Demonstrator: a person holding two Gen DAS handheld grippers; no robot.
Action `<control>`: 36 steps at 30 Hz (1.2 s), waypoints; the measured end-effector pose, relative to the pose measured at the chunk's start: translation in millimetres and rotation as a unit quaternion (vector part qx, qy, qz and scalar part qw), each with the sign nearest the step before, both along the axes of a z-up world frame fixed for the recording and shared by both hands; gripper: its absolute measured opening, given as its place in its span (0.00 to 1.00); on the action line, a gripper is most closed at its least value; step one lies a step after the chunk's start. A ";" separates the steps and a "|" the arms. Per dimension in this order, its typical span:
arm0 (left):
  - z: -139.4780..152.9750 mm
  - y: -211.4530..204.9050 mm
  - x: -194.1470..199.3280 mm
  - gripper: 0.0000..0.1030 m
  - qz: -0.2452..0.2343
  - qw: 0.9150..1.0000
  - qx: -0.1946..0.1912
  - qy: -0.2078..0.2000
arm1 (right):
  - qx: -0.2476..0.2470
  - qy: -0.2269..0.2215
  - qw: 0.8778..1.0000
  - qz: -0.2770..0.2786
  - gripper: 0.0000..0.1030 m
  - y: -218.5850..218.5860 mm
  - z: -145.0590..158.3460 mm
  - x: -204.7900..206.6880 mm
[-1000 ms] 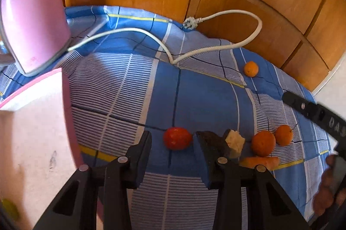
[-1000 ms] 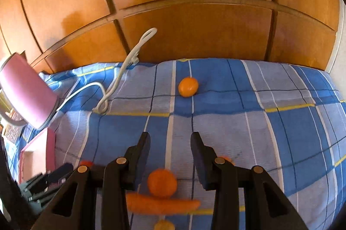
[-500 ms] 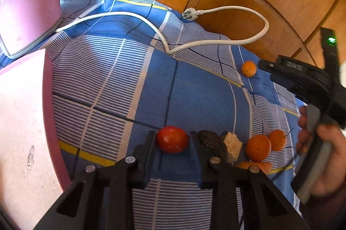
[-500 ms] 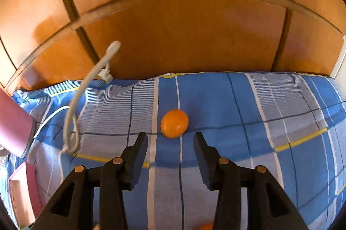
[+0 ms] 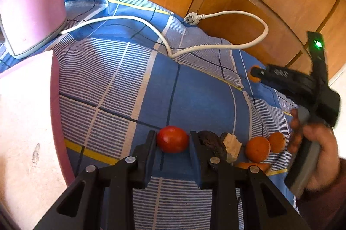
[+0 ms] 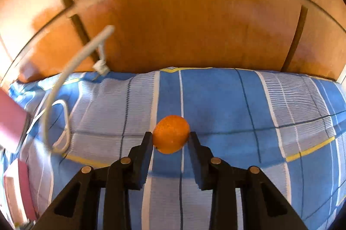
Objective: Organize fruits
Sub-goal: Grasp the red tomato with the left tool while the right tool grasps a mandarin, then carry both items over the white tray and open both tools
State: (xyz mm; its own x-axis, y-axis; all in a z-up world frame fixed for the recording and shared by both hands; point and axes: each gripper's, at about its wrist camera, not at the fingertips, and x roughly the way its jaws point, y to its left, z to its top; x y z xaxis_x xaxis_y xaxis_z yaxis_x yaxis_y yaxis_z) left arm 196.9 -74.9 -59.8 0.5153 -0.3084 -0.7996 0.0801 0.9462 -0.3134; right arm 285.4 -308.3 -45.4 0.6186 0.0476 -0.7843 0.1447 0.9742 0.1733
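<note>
A red tomato lies on the blue checked cloth between the fingertips of my open left gripper. Right of it lie a dark avocado piece, a pale chunk, two oranges and a carrot. My right gripper is open, its tips at either side of a lone orange on the cloth. In the left wrist view the right gripper hides most of that orange.
A pink appliance stands at the far left with its white cable looped over the cloth. A pink-rimmed board lies at the left. Wooden panels close off the back.
My left gripper has moved forward until the tomato sits between its tips. My right gripper has travelled away from the fruit group to the lone orange, which now sits between its tips.
</note>
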 end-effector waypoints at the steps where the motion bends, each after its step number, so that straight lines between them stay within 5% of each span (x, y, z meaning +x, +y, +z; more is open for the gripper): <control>1: 1.9 -0.3 -2.4 0.29 0.000 1.000 0.002 -0.003 | 0.002 -0.003 1.000 0.005 0.32 0.7 2.5 -9.3; 19: 41.0 20.4 -70.6 0.29 0.014 0.998 0.018 -0.053 | 0.030 -0.034 0.998 0.047 0.32 37.6 37.6 -143.2; 36: 65.8 54.8 -130.7 0.29 0.035 0.993 0.042 -0.100 | 0.023 -0.034 0.993 0.107 0.32 106.8 42.0 -204.6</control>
State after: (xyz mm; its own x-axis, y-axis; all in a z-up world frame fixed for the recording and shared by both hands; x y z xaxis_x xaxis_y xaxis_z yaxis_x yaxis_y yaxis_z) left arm 66.3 -20.1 5.9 0.6847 -0.2025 -0.7001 0.0655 0.9738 -0.2176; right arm 80.8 -201.5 -3.4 0.6419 0.2192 -0.7348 -0.0790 0.9721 0.2210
